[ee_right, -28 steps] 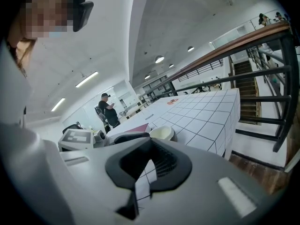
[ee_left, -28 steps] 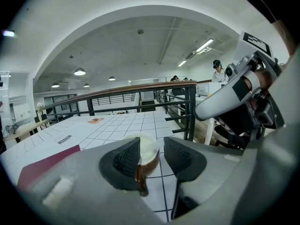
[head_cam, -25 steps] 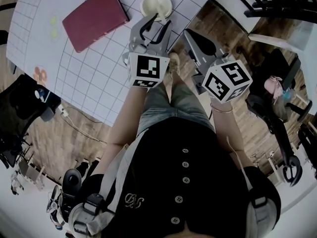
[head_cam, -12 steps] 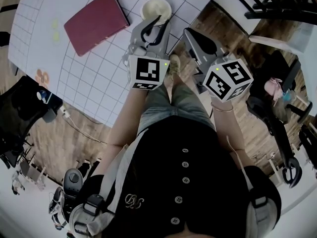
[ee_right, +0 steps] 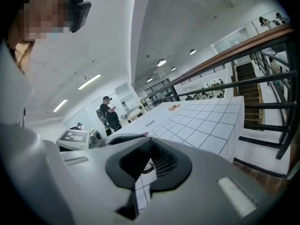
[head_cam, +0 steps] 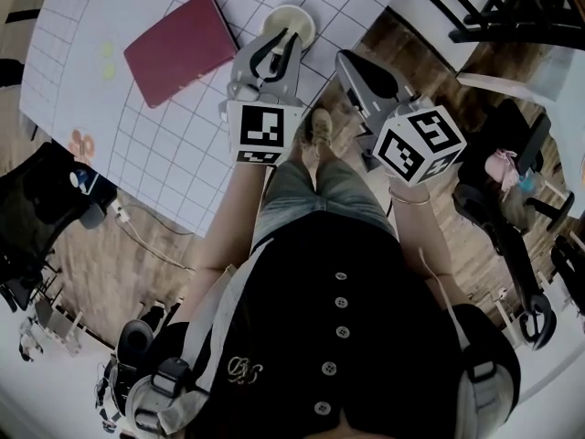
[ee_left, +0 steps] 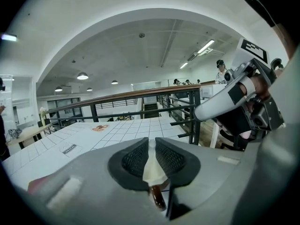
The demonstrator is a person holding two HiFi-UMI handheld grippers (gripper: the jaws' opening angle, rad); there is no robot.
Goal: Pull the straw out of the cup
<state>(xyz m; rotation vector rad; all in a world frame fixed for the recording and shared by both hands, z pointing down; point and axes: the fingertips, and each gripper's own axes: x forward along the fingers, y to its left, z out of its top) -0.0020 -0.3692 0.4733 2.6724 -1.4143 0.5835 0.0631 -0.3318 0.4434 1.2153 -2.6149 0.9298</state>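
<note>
Your left gripper (ee_left: 150, 140) has smooth grey moulded arms ending in black pads (ee_left: 135, 159) with a fine mesh texture. Its jaws have just been closing and now stand nearly together, leaving a thin wedge-shaped gap. At the base of that gap lies the straw (ee_left: 157, 198), a narrow, glossy, brown, round tube. Above it a cream surface (ee_left: 151, 168) fills the wedge. You cannot tell whether the pads press on either one.

In the head view the jaw tips sit at the near rim of the cup (head_cam: 300, 16), a round cream vessel close to the edge of the white, grid-lined table (head_cam: 164, 135). A flat maroon book (head_cam: 180, 48) with a matte cover lies well apart from the cup, toward the left of that view.

Your right gripper (ee_right: 151, 139) hangs beyond the table edge. Its pads meet at the tips and hold nothing.

Each gripper carries a cube with black-and-white square markers. A small label (ee_left: 69, 148) and an orange emblem (head_cam: 80, 142) on the table are too small to read.
</note>
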